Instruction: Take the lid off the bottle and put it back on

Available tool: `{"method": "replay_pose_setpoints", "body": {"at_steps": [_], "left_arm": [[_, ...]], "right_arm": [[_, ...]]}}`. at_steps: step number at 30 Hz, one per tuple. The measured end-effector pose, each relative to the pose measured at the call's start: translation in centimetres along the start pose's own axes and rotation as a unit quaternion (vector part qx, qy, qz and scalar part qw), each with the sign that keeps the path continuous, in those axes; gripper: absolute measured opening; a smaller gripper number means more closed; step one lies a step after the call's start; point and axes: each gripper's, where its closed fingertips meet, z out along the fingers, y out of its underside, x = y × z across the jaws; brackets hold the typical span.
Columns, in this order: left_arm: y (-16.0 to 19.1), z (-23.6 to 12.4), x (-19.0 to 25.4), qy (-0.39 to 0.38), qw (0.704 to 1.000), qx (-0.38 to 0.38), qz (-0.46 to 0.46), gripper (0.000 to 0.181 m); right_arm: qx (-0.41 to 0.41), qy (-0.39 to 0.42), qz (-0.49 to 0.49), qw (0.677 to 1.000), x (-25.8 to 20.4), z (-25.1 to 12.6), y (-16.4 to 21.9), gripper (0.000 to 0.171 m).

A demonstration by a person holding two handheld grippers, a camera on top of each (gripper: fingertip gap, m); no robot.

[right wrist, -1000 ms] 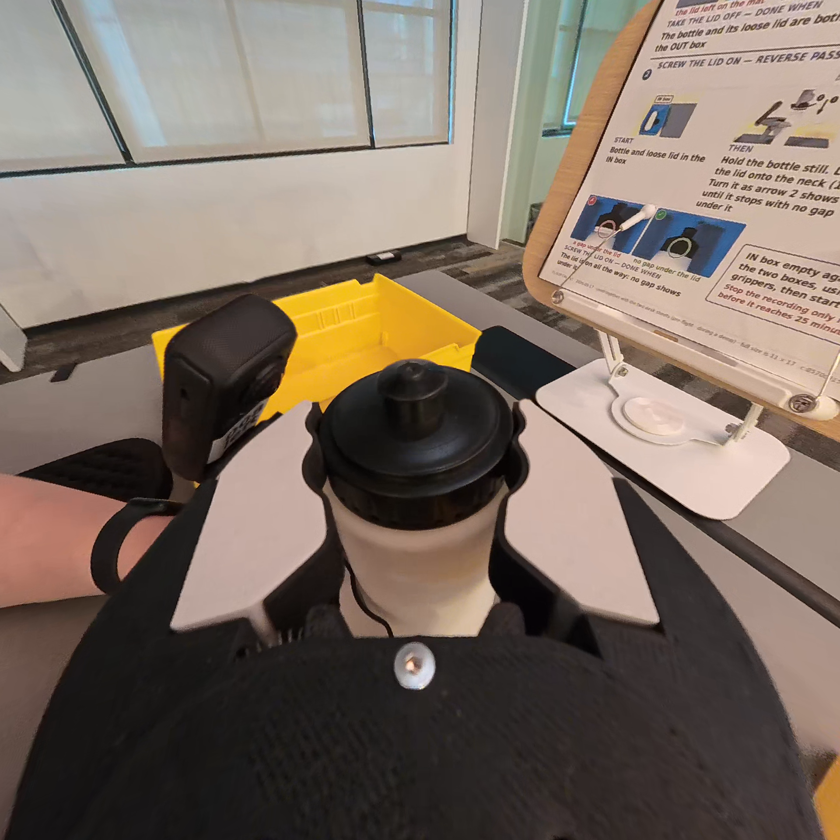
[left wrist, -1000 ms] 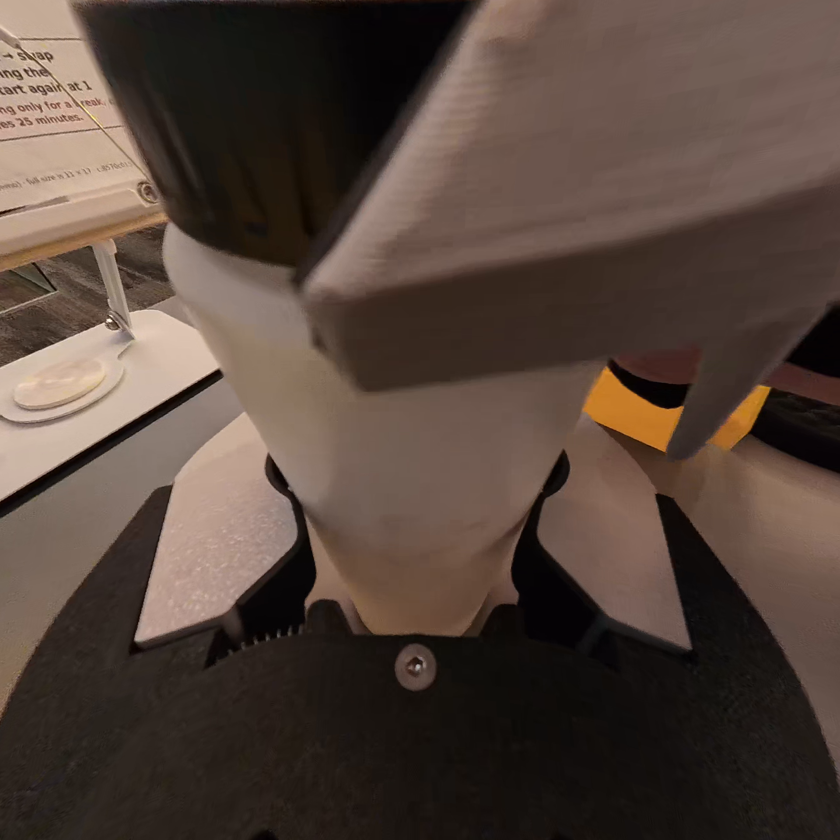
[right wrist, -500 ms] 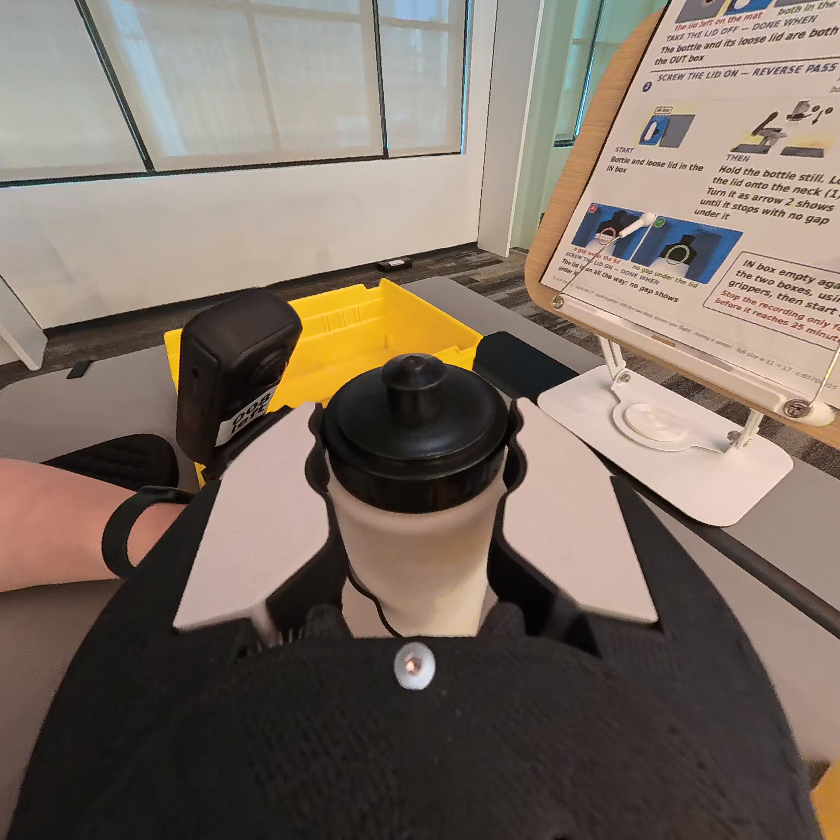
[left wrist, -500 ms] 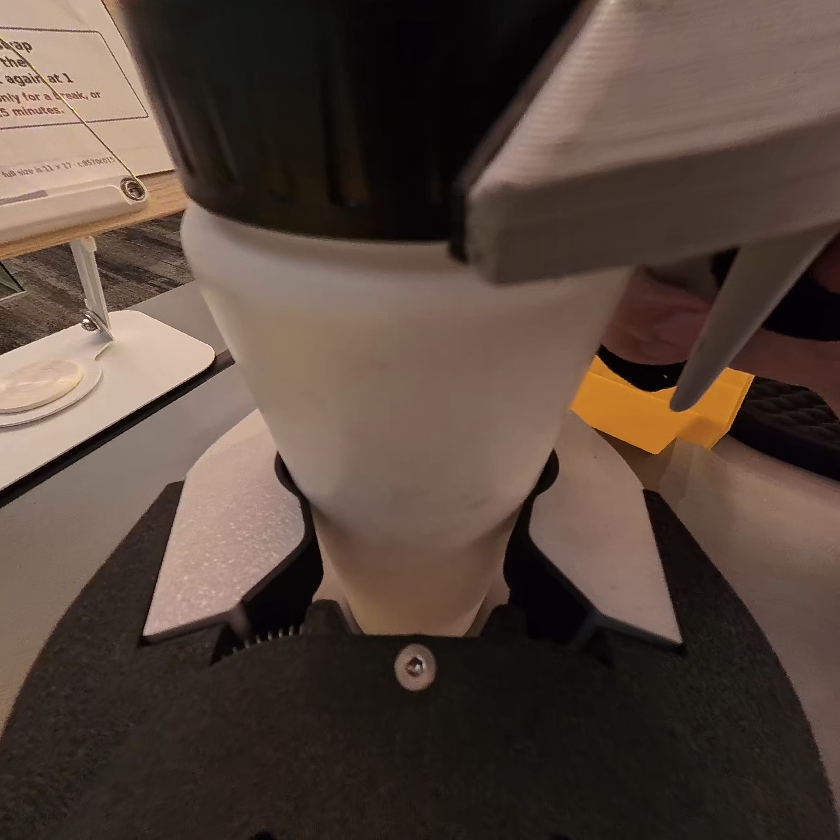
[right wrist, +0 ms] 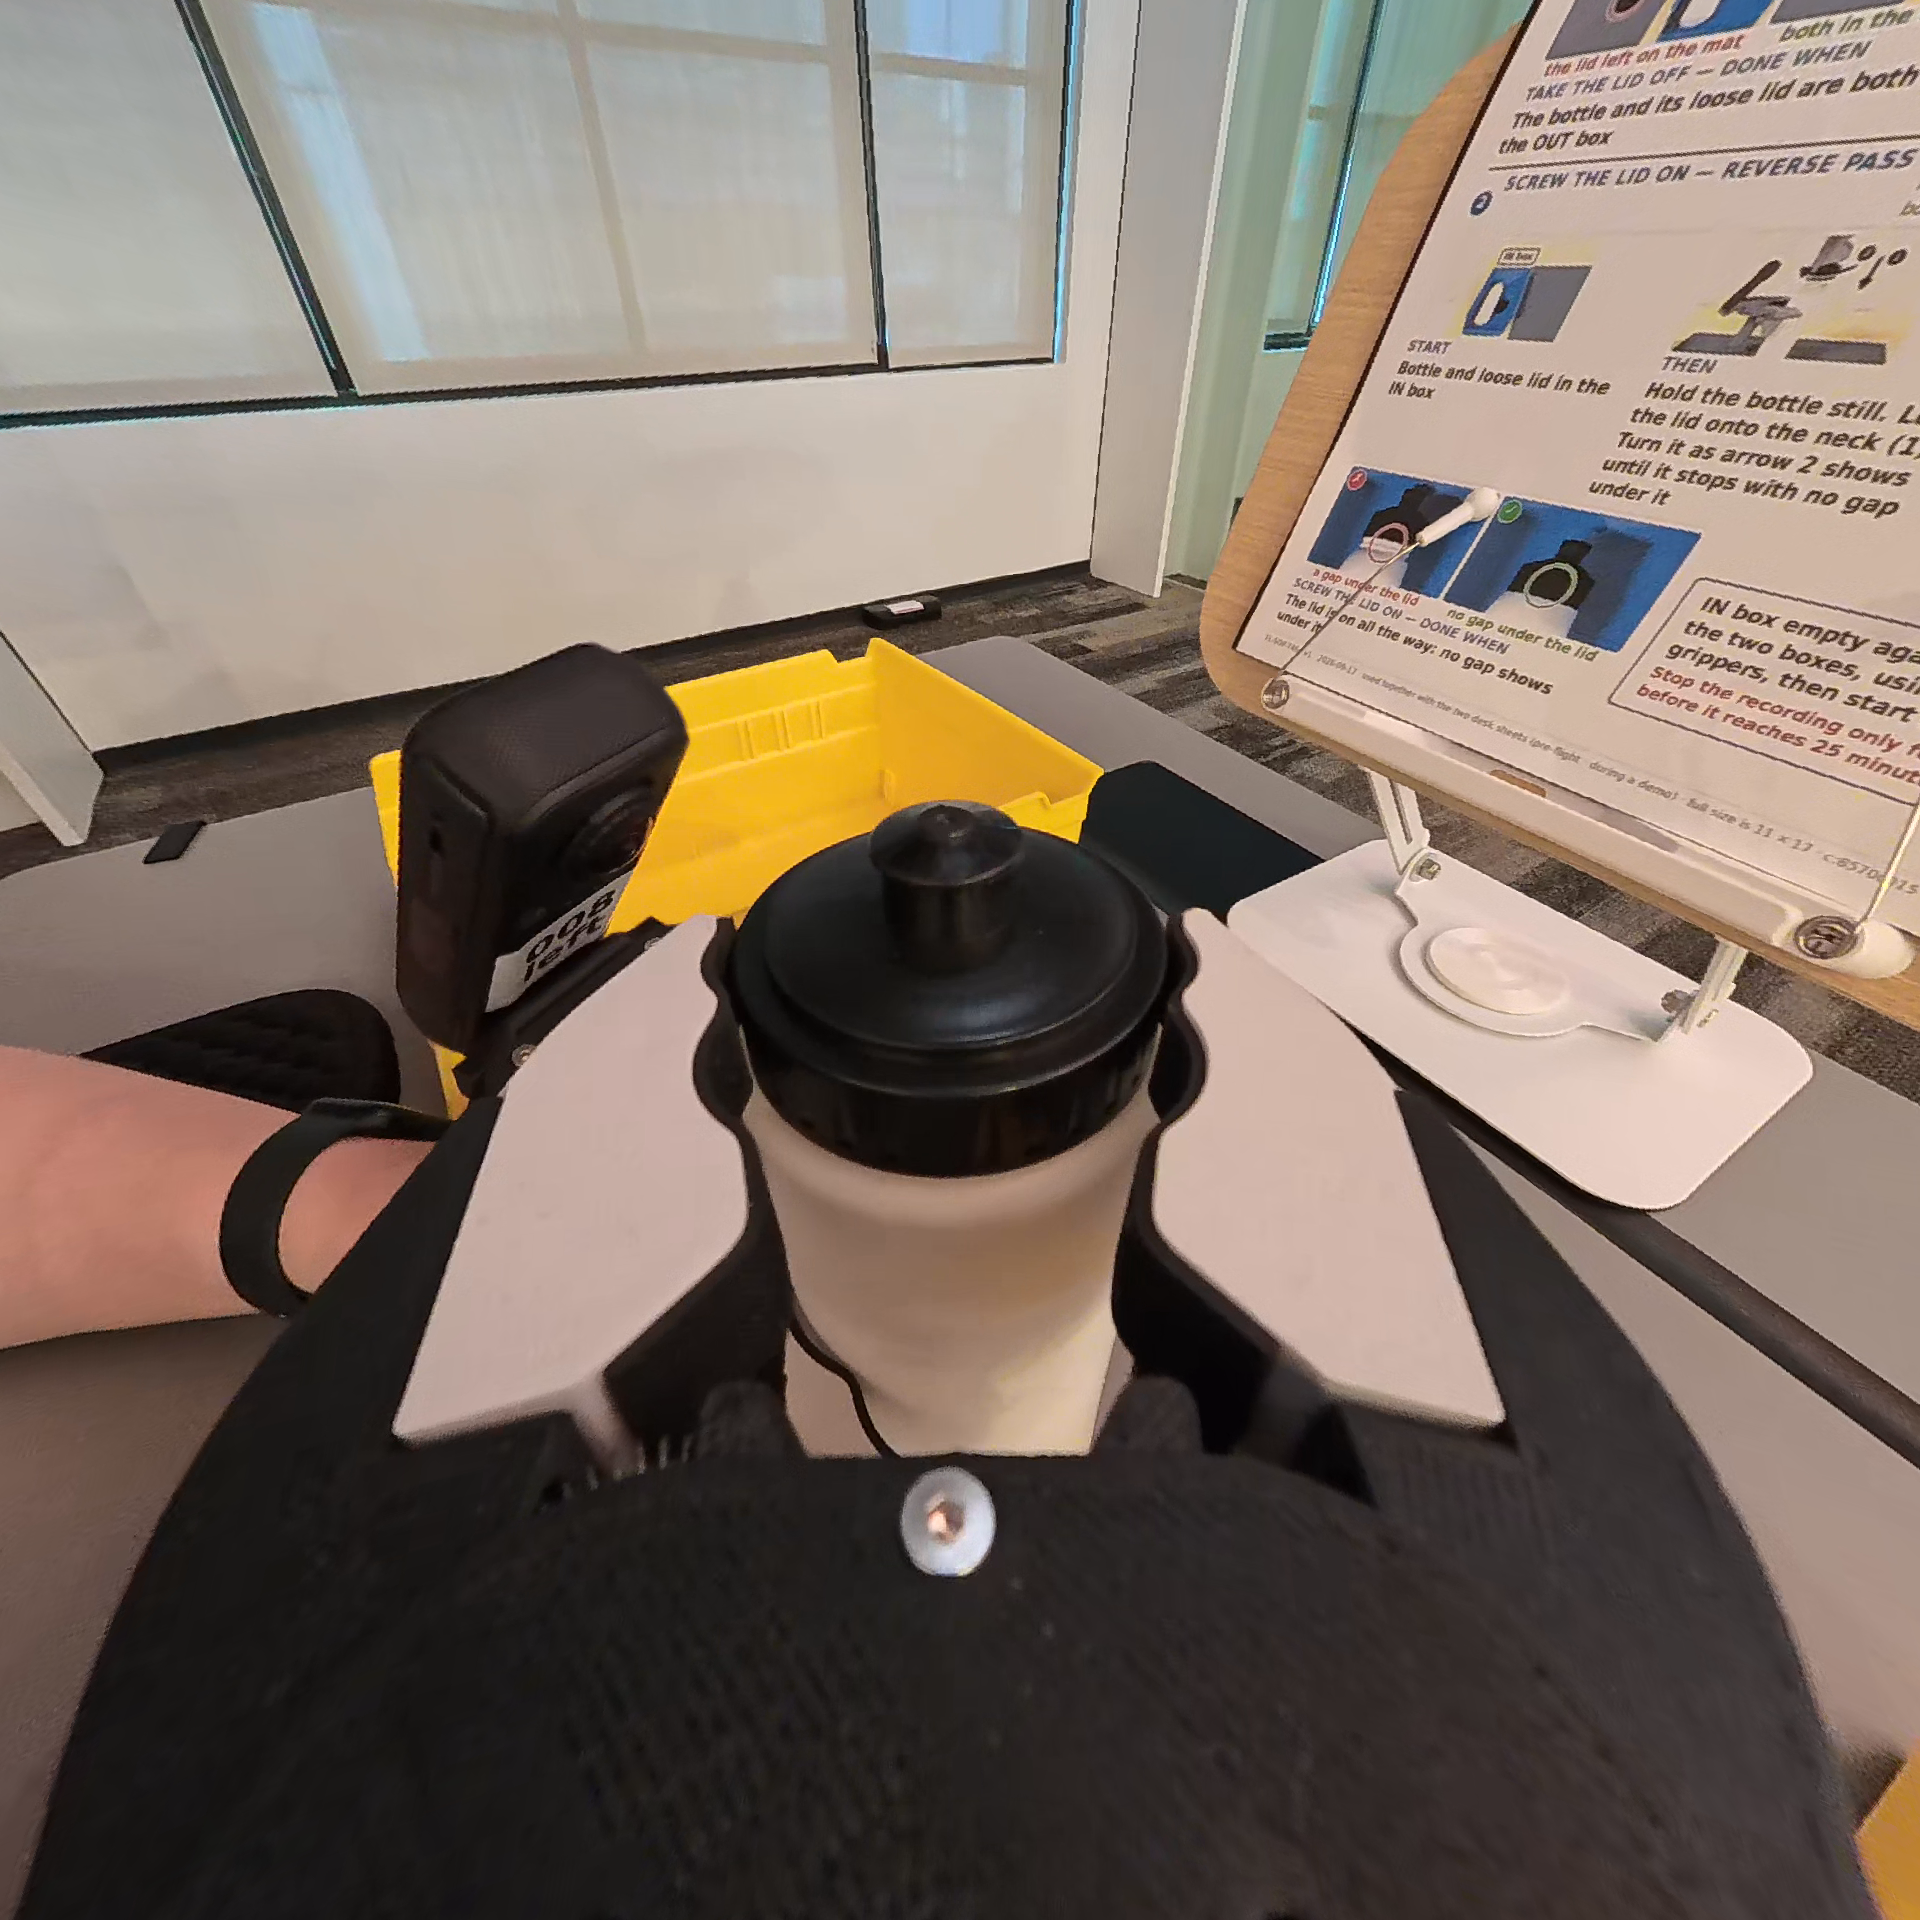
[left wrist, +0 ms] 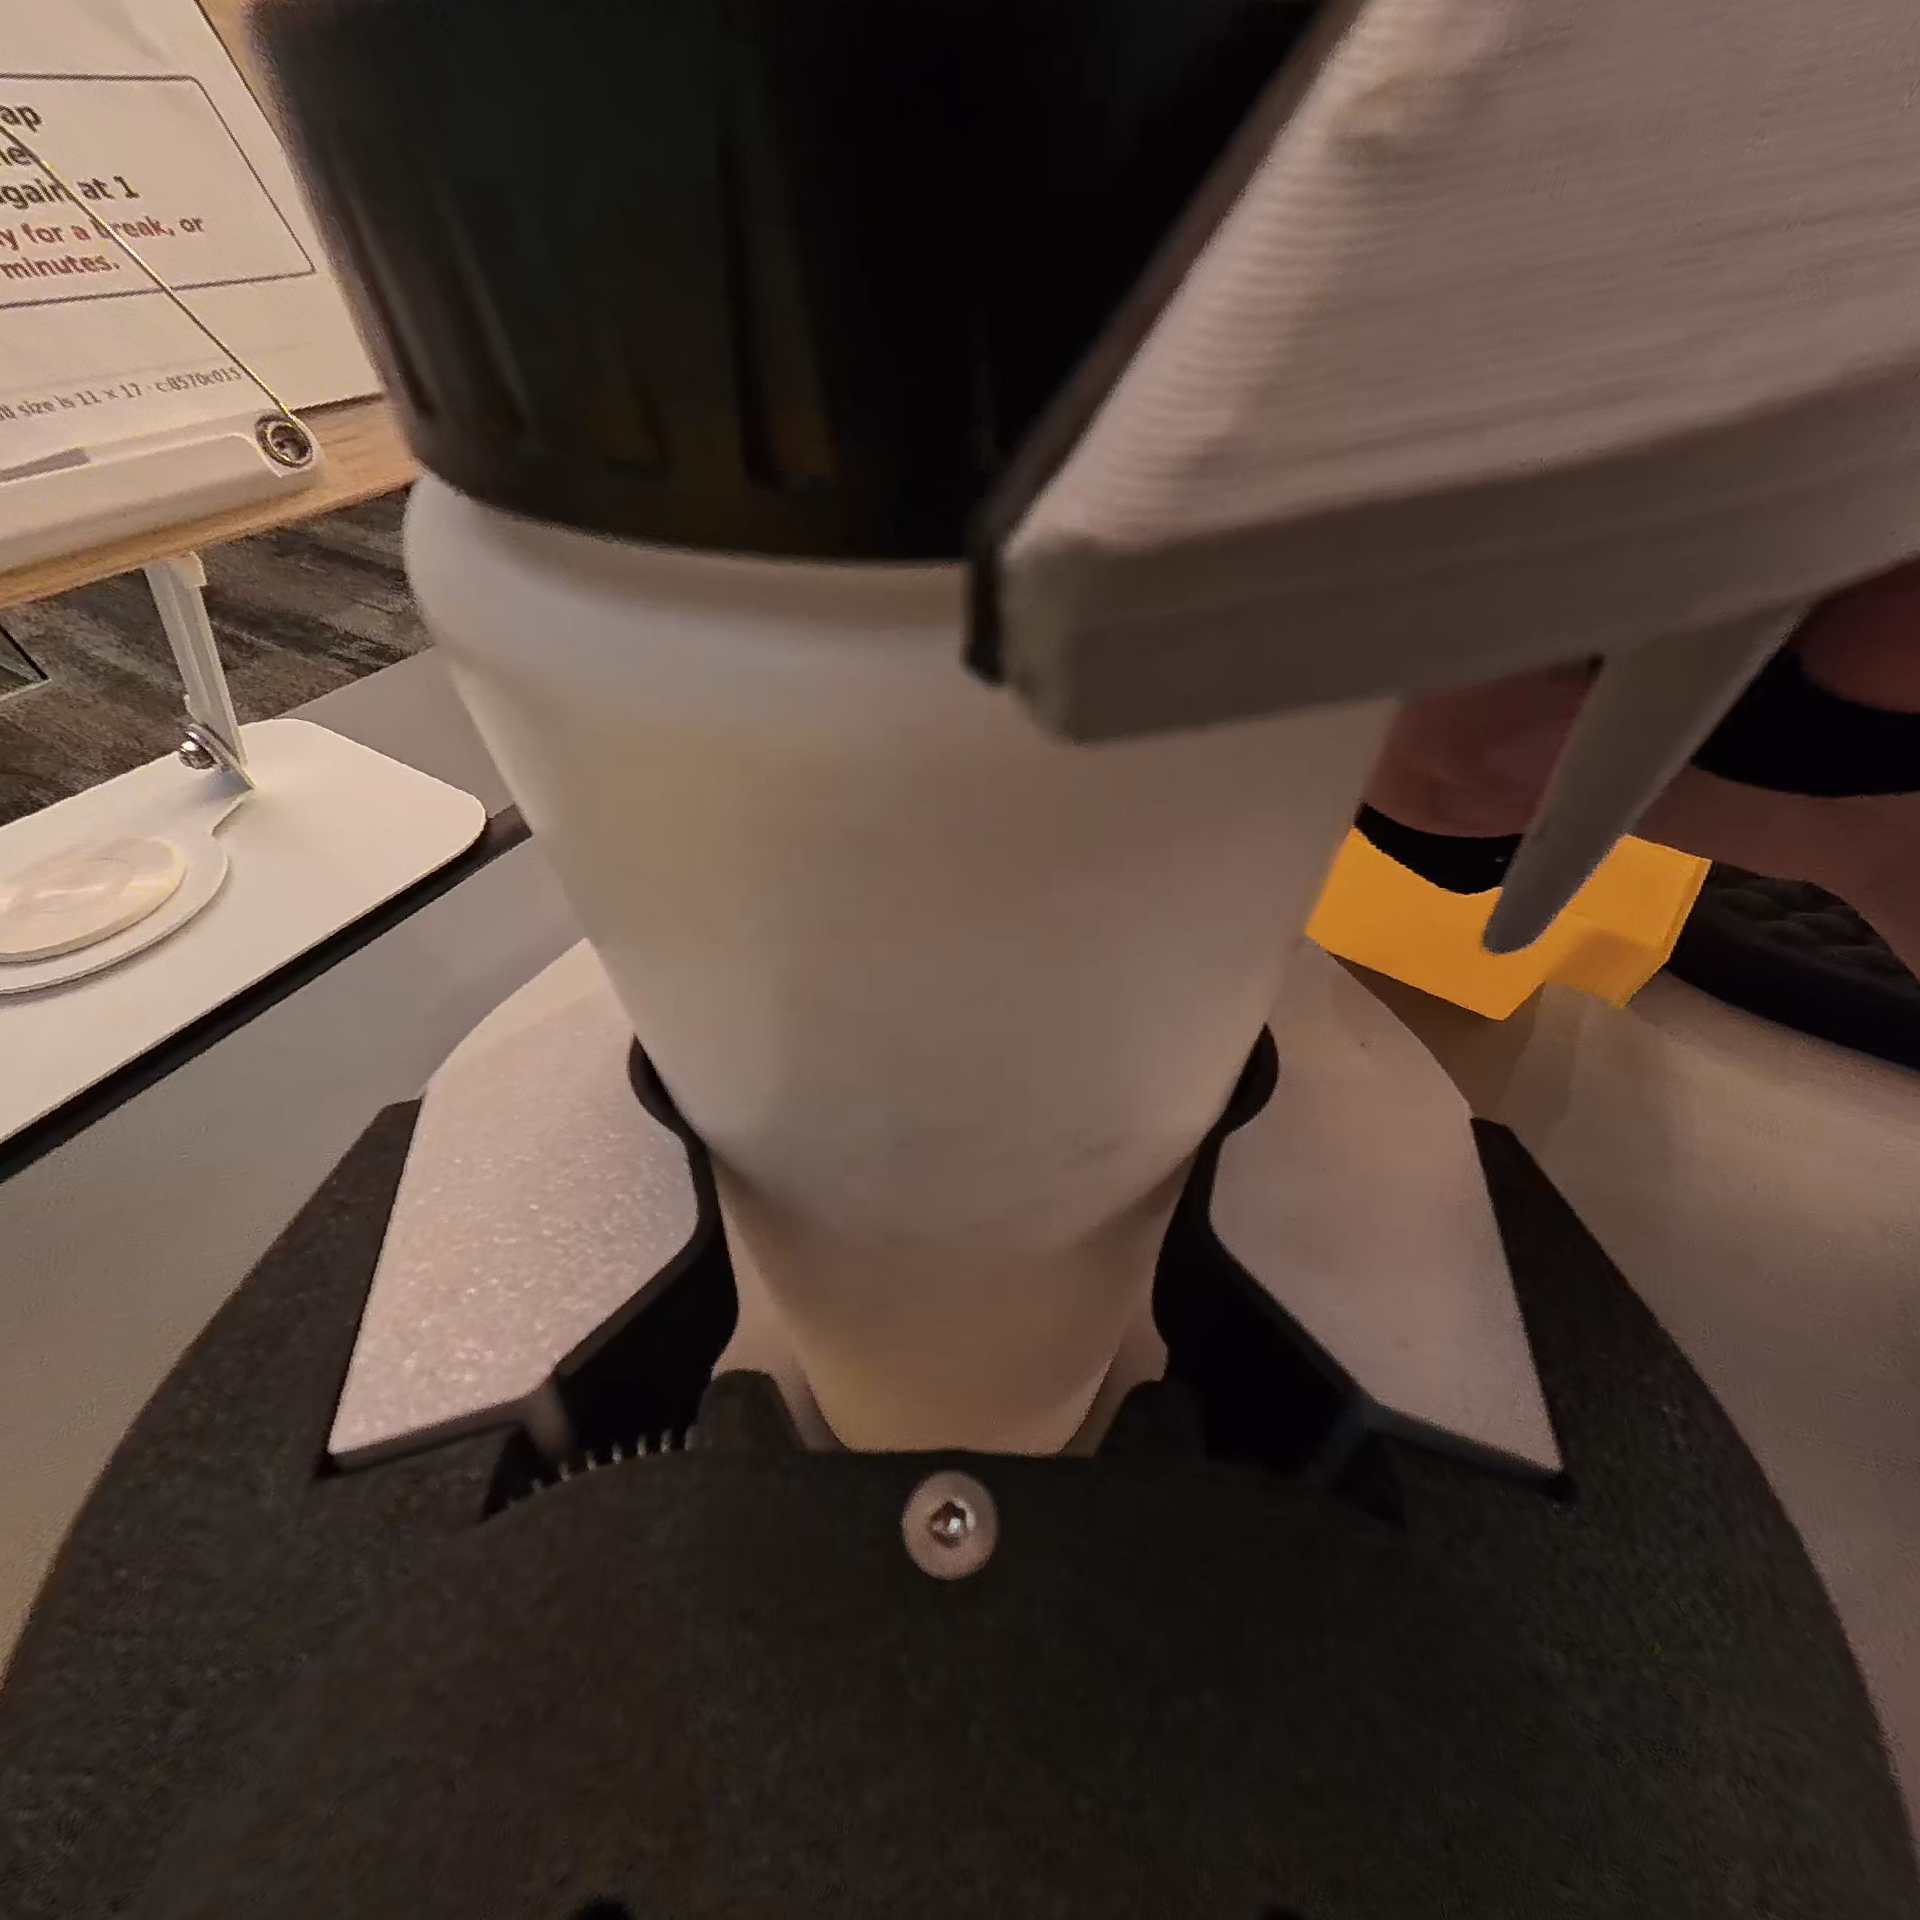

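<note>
Two grippers on one bottle [left wrist: 914, 935]: left gripper [left wrist: 951, 1164] pinches the white body low down, right gripper [right wrist: 951, 1049] is clamped around the black lid [right wrist: 945, 997], which sits on the neck, no gap visible. Bottle is held upright, in front of the yellow box [right wrist: 831, 758]. Risks, my read: soft body squashes or spins in the left grip when the lid is twisted; the lid's ribbed rim slips if the right squeeze is light; tilting while turning binds the thread.

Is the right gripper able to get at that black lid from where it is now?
Probably yes. The right gripper already has its fingers either side of the black lid, nothing between. The left gripper holds the white bottle lower down, out of its way.
</note>
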Motion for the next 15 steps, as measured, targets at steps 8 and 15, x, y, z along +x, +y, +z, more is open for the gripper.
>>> {"method": "replay_pose_setpoints", "body": {"at_steps": [8,15], "left_arm": [[0.1,0.1,0.2,0.003,1.000,-0.009,-0.003,0.101],[0.0,0.1,0.2,0.005,1.000,-0.007,-0.002,0.101]], "right_arm": [[0.075,-0.060,0.054,0.994,0.2,-2.5,-2.8,0.082],[0.021,-0.032,0.006,0.999,0.7,-2.9,-1.8,0.088]]}}
